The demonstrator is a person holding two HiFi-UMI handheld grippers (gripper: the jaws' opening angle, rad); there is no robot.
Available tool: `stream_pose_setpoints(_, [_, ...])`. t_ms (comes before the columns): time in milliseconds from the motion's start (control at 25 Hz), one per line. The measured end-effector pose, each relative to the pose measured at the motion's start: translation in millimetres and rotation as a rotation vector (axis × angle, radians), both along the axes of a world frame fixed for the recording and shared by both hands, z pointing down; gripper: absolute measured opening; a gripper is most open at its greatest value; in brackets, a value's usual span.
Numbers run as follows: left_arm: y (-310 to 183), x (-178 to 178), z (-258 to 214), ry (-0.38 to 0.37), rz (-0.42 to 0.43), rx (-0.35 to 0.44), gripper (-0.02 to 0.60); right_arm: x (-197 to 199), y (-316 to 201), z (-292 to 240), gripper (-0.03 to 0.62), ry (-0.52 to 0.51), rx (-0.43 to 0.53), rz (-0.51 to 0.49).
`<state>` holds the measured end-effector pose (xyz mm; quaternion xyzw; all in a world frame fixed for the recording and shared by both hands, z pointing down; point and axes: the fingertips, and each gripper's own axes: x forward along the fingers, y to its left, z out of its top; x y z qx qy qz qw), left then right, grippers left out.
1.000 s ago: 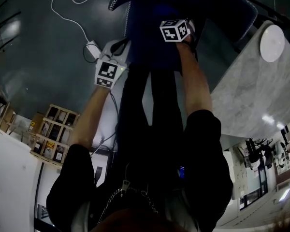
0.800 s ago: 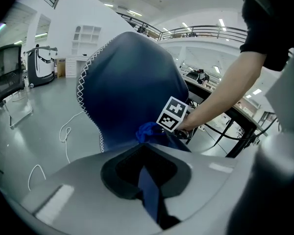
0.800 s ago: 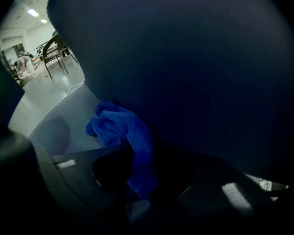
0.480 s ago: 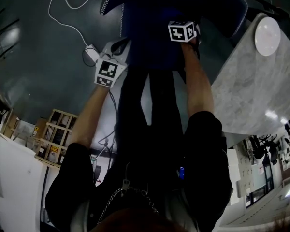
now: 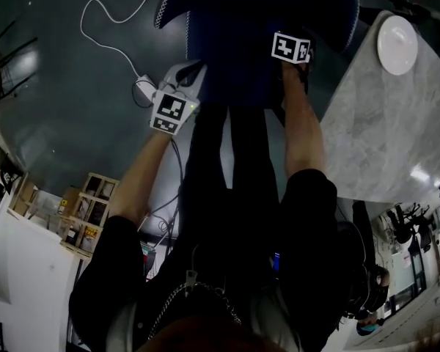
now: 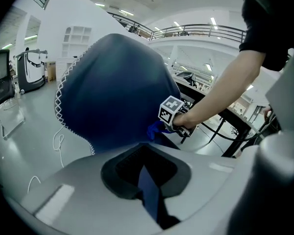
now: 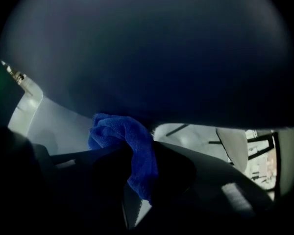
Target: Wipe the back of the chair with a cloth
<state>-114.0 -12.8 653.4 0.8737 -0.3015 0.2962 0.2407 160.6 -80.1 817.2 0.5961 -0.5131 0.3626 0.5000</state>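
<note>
The dark blue chair back with white stitched edges fills the top of the head view and bulges large in the left gripper view. My right gripper is shut on a blue cloth, which is pressed against the chair's dark fabric. From the left gripper view the cloth shows beside the right gripper's marker cube. My left gripper is at the chair's lower left edge, its jaws nearly together with a thin blue strip between them.
A grey marble table with a white plate stands right of the chair. A white cable and plug lie on the dark floor at the left. My legs stand just behind the chair.
My right gripper with the cloth has slid to the right along the chair back. The left gripper has stayed at the chair's left edge.
</note>
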Motion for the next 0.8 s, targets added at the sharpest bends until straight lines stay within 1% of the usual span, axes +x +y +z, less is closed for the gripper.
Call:
stream_pose_setpoints(80, [0,1,-9,0.004,0.016,0.013,0.003,4,4,-11,0.100,-0.003,0.012,0.052])
stream_pose_setpoints(240, [4,0,-30,0.011,0.038,0.044,0.003,-5,17,-36,0.100,-0.032,0.048,0.127])
stream_pose_setpoints(400, [23,-5,-52,0.010,0.033,0.060,0.003,-26,41,-62,0.100,-0.078,0.093,0.149])
stream_pose_setpoints(560, [32,-21,-75,-0.039,-0.001,0.088,0.003,-51,58,-97,0.100,-0.142,0.173,0.194])
stream_pose_setpoints(640, [40,-26,-86,-0.055,-0.018,0.097,0.003,-64,74,-115,0.100,-0.178,0.203,0.208])
stream_pose_setpoints(720, [44,-30,-99,-0.068,-0.033,0.115,0.003,-81,85,-133,0.100,-0.230,0.234,0.208])
stream_pose_setpoints(800, [48,-35,-118,-0.075,-0.049,0.137,0.003,-97,93,-160,0.100,-0.260,0.282,0.189])
